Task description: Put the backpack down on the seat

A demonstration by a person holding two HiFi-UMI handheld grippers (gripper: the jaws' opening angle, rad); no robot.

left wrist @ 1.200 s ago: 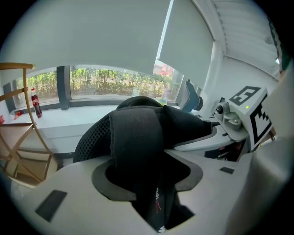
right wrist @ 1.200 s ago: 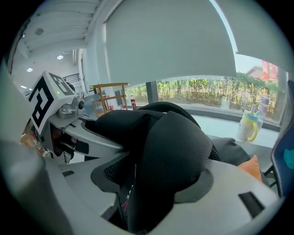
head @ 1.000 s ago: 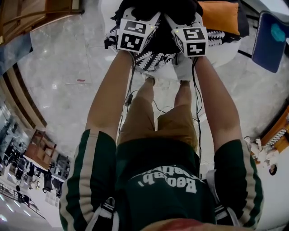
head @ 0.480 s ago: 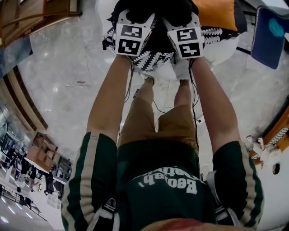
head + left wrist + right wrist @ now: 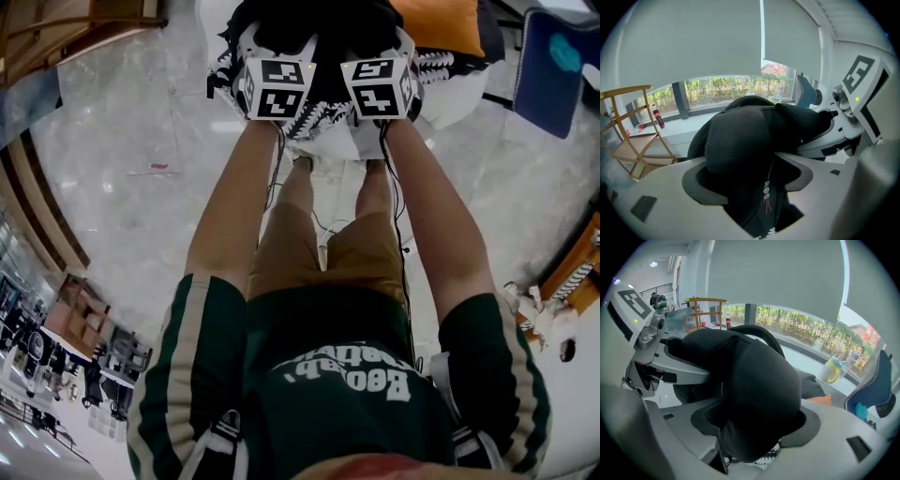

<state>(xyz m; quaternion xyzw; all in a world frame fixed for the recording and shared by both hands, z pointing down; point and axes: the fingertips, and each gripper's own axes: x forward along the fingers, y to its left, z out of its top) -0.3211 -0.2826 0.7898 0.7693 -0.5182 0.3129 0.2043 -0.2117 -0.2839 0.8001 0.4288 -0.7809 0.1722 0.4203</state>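
Backpack (image 5: 319, 21) is down on the seat (image 5: 455, 94), black and slumped over the seat's black-and-white patterned cover (image 5: 314, 122), at the top of my head view. Working across from the seat's left side, a wooden rack (image 5: 47, 28) stands well off from it. My left gripper (image 5: 750, 180) reaches in over the seat's near edge. Its jaws have just been opening and stand wide, with a mesh strap (image 5: 733, 136) lying loose between them, resting toward the left pad and clear of the right one. My right gripper (image 5: 757, 423) sits just beside it over the same edge, its jaws likewise just opened and spread. The second mesh strap (image 5: 764, 380) bulges up through that gap and fills it, but I see no pinch on it. Further right on the seat lies an orange cushion (image 5: 441, 23). Past the seat's right edge stands a dark blue chair (image 5: 553, 70).
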